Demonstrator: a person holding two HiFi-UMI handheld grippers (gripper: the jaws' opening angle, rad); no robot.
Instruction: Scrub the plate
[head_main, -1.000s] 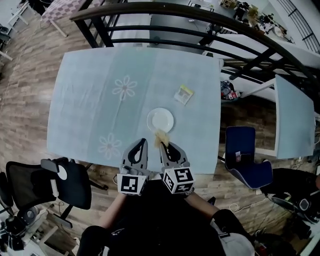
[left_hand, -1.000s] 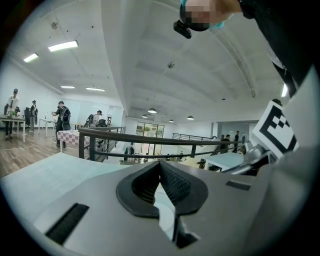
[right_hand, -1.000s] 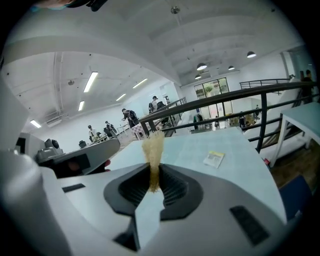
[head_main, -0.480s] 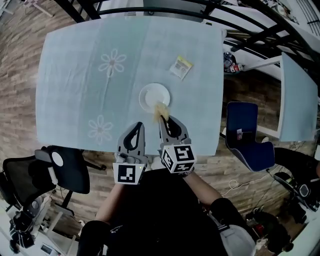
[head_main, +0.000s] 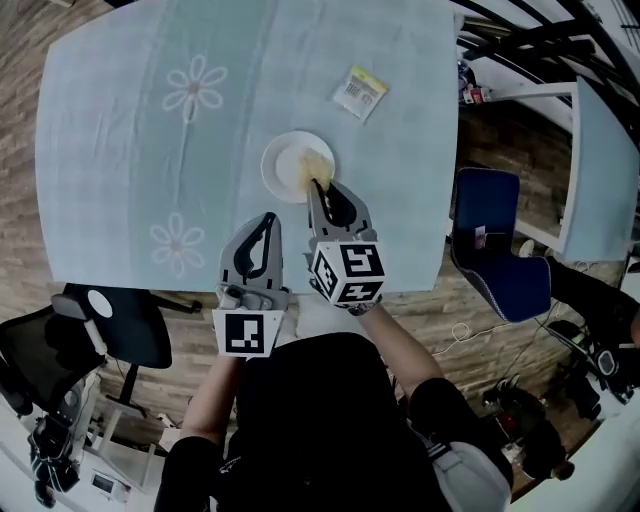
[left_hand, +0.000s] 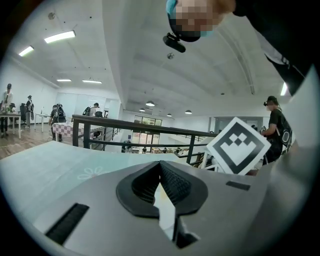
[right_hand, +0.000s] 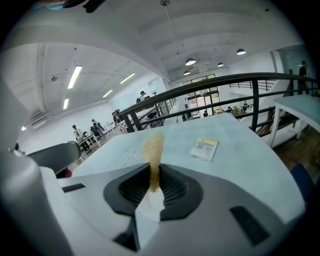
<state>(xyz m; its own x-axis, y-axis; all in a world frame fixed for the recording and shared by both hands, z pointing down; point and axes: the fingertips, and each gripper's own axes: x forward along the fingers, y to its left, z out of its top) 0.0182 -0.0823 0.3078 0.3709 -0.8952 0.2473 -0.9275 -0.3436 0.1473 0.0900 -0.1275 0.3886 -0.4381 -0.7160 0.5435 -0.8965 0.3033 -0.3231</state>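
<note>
A small white round plate (head_main: 285, 165) sits on the pale blue tablecloth (head_main: 130, 150), a little right of the table's middle. My right gripper (head_main: 318, 186) is shut on a tan scrub pad (head_main: 317, 164), and the pad lies over the plate's right half. In the right gripper view the pad (right_hand: 152, 147) sticks up from between the gripper's (right_hand: 152, 172) closed jaws. The left gripper (head_main: 267, 219) hovers near the table's front edge, just short of the plate and to its left. It is shut with nothing in it, as the left gripper (left_hand: 160, 166) view also shows.
A yellow-and-white packet (head_main: 360, 92) lies on the cloth beyond the plate, also seen as the packet (right_hand: 204, 148) in the right gripper view. A blue chair (head_main: 490, 270) stands right of the table, a black office chair (head_main: 110, 330) at the front left.
The right gripper has carried the pad forward from the plate's near rim onto the plate. The head view has shifted, so the table sits higher in the picture. The left gripper stays shut.
</note>
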